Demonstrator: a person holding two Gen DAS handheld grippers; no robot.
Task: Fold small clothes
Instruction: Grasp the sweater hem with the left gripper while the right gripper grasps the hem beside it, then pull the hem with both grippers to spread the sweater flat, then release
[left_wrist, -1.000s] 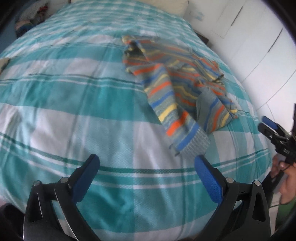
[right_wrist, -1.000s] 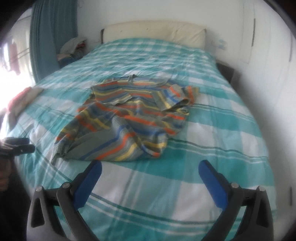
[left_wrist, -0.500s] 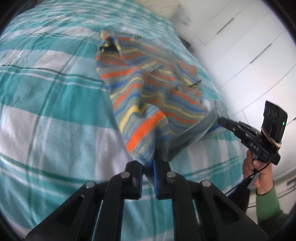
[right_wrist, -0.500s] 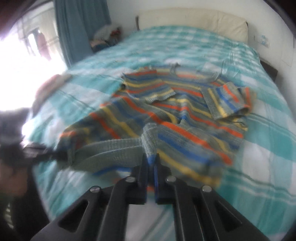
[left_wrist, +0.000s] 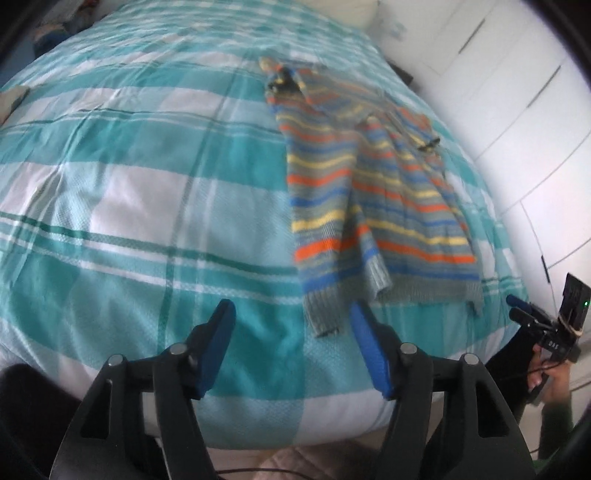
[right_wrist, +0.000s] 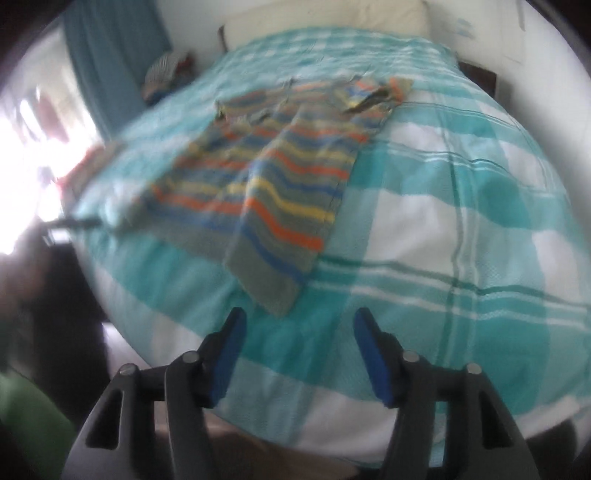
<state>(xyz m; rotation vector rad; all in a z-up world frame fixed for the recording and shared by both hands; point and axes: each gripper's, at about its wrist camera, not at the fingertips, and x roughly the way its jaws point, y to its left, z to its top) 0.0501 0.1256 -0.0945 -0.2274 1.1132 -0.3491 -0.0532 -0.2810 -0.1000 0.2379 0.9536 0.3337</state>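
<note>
A small striped sweater (left_wrist: 369, 192), grey with orange, yellow and blue bands, lies stretched out on the teal-and-white checked bed cover (left_wrist: 147, 184). Its hem is near the bed's front edge, and a sleeve lies lengthwise on top of the body. It also shows in the right wrist view (right_wrist: 280, 192), blurred. My left gripper (left_wrist: 291, 314) is open and empty, just short of the hem. My right gripper (right_wrist: 299, 321) is open and empty, just short of the sleeve cuff (right_wrist: 273, 295). The right gripper also shows in the left wrist view (left_wrist: 517, 308).
White wardrobe doors (left_wrist: 517, 92) stand to the right of the bed. A pillow (right_wrist: 325, 14) lies at the head of the bed. A blue curtain (right_wrist: 110, 55) and a pile of clothes (right_wrist: 166, 70) are at the far left. The bed's front edge (left_wrist: 258, 432) is just below the grippers.
Both grippers were shut on the sweater's hem half a second ago. They have let go, opened and drawn back. The sweater now lies stretched out flat toward the bed's front edge.
</note>
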